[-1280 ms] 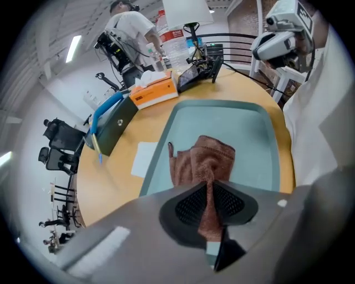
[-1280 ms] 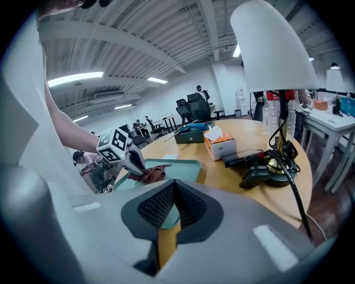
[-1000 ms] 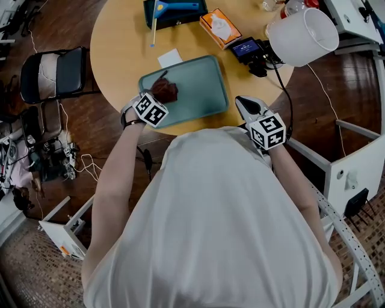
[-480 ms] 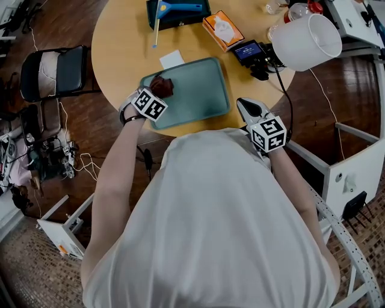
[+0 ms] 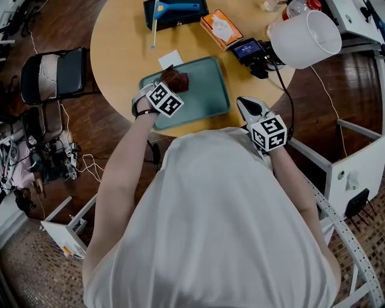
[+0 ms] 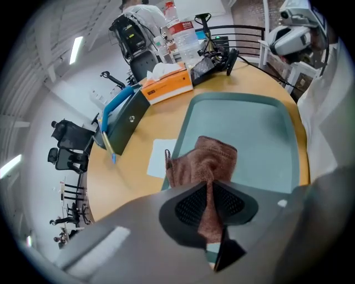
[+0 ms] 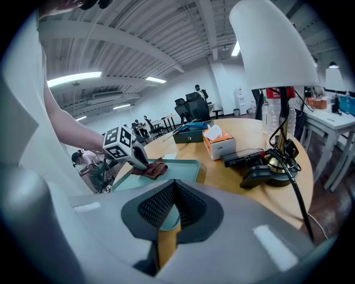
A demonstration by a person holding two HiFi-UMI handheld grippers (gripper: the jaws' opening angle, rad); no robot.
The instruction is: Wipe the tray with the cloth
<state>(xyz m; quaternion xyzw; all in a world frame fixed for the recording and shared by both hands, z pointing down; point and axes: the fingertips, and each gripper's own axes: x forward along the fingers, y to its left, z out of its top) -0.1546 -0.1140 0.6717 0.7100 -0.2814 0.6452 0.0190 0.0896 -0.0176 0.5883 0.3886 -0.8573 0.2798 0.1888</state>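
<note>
A round pale wooden table (image 5: 120, 48) fills the upper part of the head view, its near edge curving just in front of the person. A rectangular teal plastic tray (image 5: 207, 90) with a raised rim lies close to that near edge, so little tabletop is left on that side. Most of the tray's floor, to the right of the cloth, is bare. Beyond the far rim stand a white lampshade (image 5: 304, 37), a dark blue box (image 5: 174, 12) and an orange tissue box (image 5: 219, 27). A small white paper slip (image 5: 170, 58) lies just beside the tray's far left corner.

The left forearm reaches out over the table's edge. The left gripper (image 6: 209, 199) points steeply down, its jaws pinching a bunched brown terry cloth (image 5: 175, 78), which rests on the tray's far left part, near the rim.

The right gripper (image 7: 173, 191) is held at the table's near edge, just beside the tray's right end, tilted gently downward, its jaws pressed together with nothing between them.
</note>
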